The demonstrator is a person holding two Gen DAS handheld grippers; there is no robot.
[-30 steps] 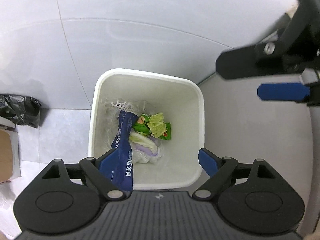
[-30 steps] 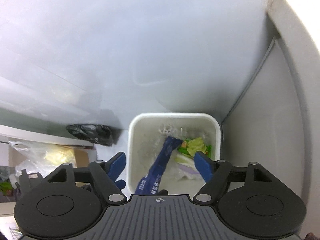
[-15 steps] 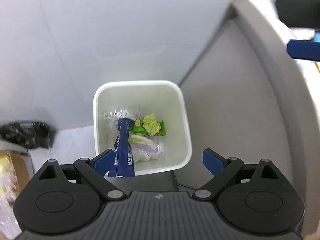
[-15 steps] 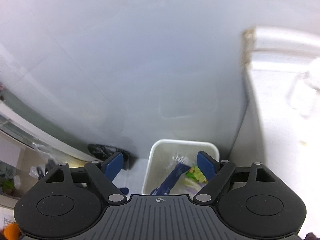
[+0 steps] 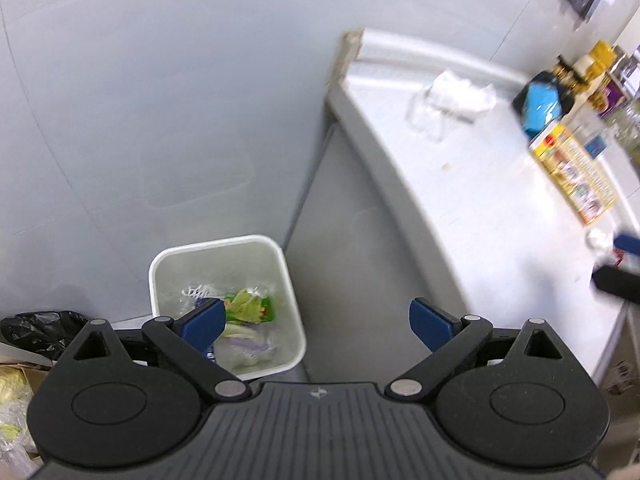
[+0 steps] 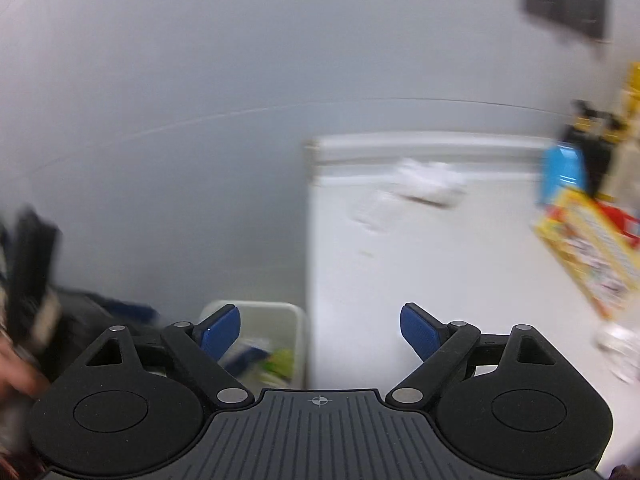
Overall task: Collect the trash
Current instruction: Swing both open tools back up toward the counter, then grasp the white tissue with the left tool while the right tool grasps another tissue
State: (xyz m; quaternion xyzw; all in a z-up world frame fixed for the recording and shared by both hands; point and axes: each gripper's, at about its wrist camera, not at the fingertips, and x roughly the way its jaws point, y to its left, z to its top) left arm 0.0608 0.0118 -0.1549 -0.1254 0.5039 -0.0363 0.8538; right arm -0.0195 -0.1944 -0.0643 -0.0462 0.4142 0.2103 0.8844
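My fingers on both grippers are spreading wider, nothing between them.

The left gripper [image 5: 316, 322] and right gripper [image 6: 320, 330] are both empty. The white bin [image 5: 294, 304] on the floor beside the counter [image 5: 460, 216] holds a green wrapper [image 5: 250, 307] and other scraps, so that drop looks done. I judge the next step is the crumpled tissue [image 5: 460, 90] lying on the counter: reach over, straddle it, close.

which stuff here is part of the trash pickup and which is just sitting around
Part of the job:
- white bin on the floor, wrappers already inside
- crumpled tissue on the counter
- left claw and right claw, both opening with nothing between the jaws

Probably just lying about:
- yellow box
- blue packet
- bottles at the counter's back
- black bag on the floor
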